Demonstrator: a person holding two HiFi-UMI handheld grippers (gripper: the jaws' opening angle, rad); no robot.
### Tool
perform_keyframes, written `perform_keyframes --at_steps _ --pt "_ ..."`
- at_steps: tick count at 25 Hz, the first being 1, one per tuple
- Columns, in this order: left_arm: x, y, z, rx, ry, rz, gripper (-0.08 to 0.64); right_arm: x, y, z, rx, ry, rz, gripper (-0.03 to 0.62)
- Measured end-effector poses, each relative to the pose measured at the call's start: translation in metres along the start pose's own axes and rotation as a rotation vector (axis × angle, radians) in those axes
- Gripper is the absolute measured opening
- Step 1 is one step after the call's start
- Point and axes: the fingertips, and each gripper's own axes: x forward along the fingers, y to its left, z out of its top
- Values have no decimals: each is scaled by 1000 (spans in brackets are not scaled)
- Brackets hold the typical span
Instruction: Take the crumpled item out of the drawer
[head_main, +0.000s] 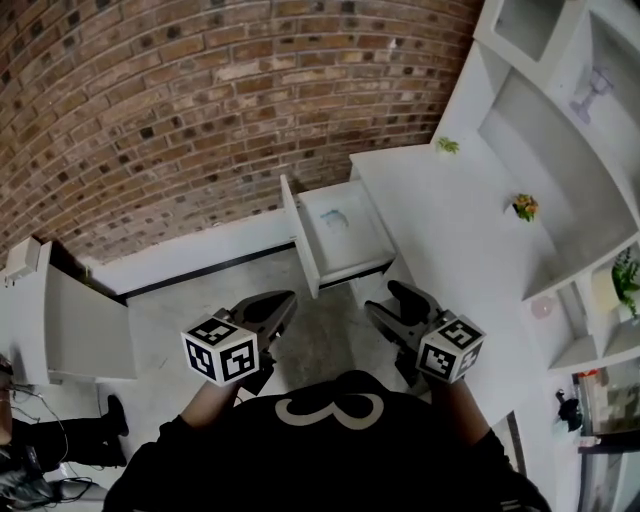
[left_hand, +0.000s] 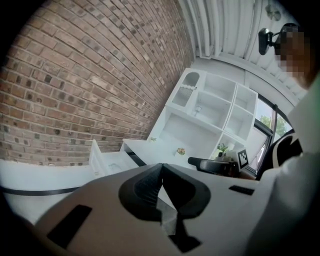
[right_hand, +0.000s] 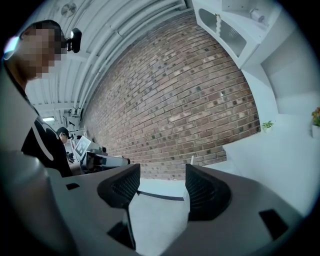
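Task obj.: crumpled item (head_main: 333, 218), a small pale bluish-white wad lying on the bottom of the open drawer (head_main: 352, 262), toward the rear and roughly mid-width, apart from the drawer walls as far as the head view shows. The drawer is pulled out from the white desk unit (head_main: 450, 200), next to the brick wall (head_main: 200, 100) and above the floor (head_main: 320, 345). Material can't be confirmed at this res.; it looks like crumpled paper or thin film. Expected handling (est.): very light, soft, compressible, not fragile, low slip risk on ribbed pads, and it may spring back or shed shape when squeezed. Light mass means it could skid along the smooth drawer bottom if nudged from one side only. Recommended hold (est.): approach from above, straddle the wad across its widest fold and close on its bulk, not on a loose edge that could tear or unfold. Moderate force is sufficient. Keep clear of the drawer front and side walls on the way in and out. Gripper status: left gripper (head_main: 288, 300) has its jaws pressed together with nothing between them. Right gripper (head_main: 388, 302) has its jaws spread wide with only floor and wall visible in the gap, so it is empty and the ready candidate for pickup. Both units are held near the person's body, well short of the drawer, with no contact on the item. Retrieval not yet started.
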Motion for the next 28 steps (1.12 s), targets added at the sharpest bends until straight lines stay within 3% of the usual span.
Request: perform_keyframes --at_steps 13,20,28 --pt "27 32 7 -35 0 62 3 50 -41 -4 23 55 43 265" --pt "51 63 24 -45 -3 113 3 101 -84 -7 53 114 66 265" --pt "79 113 45 -107 -9 168 3 168 -140 -15 51 215 41 270"
